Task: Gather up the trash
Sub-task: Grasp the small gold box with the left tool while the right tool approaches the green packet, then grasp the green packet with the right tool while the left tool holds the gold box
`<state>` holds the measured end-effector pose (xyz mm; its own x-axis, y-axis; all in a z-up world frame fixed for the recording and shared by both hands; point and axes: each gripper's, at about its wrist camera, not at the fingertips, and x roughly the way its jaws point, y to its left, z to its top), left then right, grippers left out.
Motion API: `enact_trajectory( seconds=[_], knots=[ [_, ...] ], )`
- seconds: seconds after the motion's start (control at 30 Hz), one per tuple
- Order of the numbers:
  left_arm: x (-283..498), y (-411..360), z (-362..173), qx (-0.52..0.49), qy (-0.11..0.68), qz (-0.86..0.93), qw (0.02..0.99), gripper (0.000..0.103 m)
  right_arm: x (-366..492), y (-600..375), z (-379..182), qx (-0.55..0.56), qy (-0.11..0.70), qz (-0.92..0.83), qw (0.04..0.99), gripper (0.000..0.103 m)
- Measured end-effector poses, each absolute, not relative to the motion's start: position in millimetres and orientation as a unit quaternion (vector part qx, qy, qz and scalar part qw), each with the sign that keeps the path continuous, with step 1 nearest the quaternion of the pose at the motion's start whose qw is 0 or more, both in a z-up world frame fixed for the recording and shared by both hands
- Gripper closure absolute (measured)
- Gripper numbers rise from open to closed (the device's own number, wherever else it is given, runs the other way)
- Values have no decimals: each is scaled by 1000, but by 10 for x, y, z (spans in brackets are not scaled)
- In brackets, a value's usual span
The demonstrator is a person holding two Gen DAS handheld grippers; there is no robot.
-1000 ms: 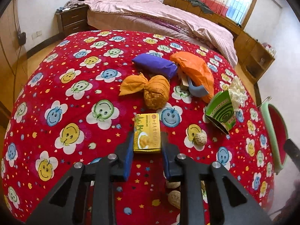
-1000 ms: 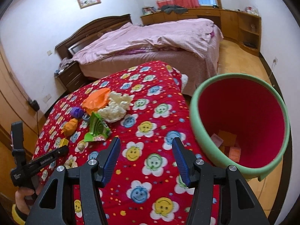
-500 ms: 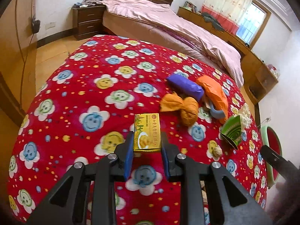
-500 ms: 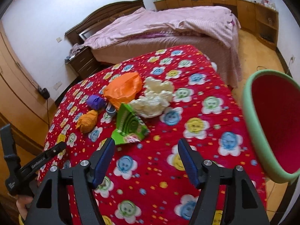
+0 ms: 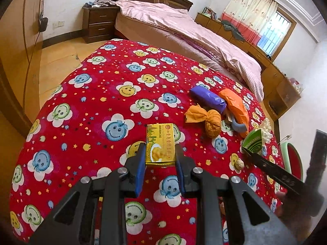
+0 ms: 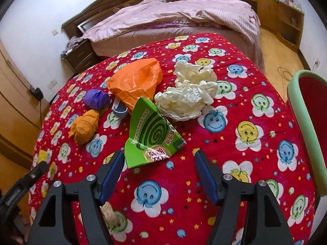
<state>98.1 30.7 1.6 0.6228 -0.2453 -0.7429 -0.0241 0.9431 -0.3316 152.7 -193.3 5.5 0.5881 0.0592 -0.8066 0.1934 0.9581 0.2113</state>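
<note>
Two tools are in play — the left tool (image 5: 160, 159) is clenched on a yellow snack box (image 5: 160, 145), its blue pads pressed against the box's two long sides, holding it above the near part of the counter (image 5: 85, 106), which is draped in a red cloth printed with smiley flowers. The right tool (image 6: 159, 169) is released, jaws spread wide, hovering just over the cloth with one flattened green coil box (image 6: 152, 132) lying directly ahead, its near flap between the two fingertips though not touching either. Beyond that box lies one heap of crumpled white paper (image 6: 189, 94), toward the far right edge of the counter. Left of the paper sits one loose orange plastic bag (image 6: 137, 81), one purple bundle (image 6: 97, 99), one knotted orange bundle (image 6: 84, 127) and one small grey-blue piece (image 6: 119, 110) tucked under the orange bag's edge. One pale nut-like scrap (image 6: 110, 214) lies near the front edge, beside the right tool's left finger; the left wrist view shows another such scrap (image 5: 238, 164) near the green box. One bin (image 6: 300, 122) — green rim, red inside — stands off the counter's right edge; its contents cannot be seen from here. The yellow box is well apart from that bin, across the counter from it.
</note>
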Motion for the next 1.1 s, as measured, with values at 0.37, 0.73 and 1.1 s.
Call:
enact_trajectory(
  seconds=[0.37, 0.73, 1.1],
  knots=[
    [788, 227, 128, -157, 418, -81, 891, 77, 1589, -1789, 9, 91, 439, -63, 891, 31],
    [601, 53, 246, -139, 409, -112, 895, 77, 1554, -1855, 1, 75, 427, -92, 896, 62],
    [460, -101, 458, -126, 392, -134, 902, 77, 1217, -2157, 65, 121, 427, -56, 894, 99]
  ],
)
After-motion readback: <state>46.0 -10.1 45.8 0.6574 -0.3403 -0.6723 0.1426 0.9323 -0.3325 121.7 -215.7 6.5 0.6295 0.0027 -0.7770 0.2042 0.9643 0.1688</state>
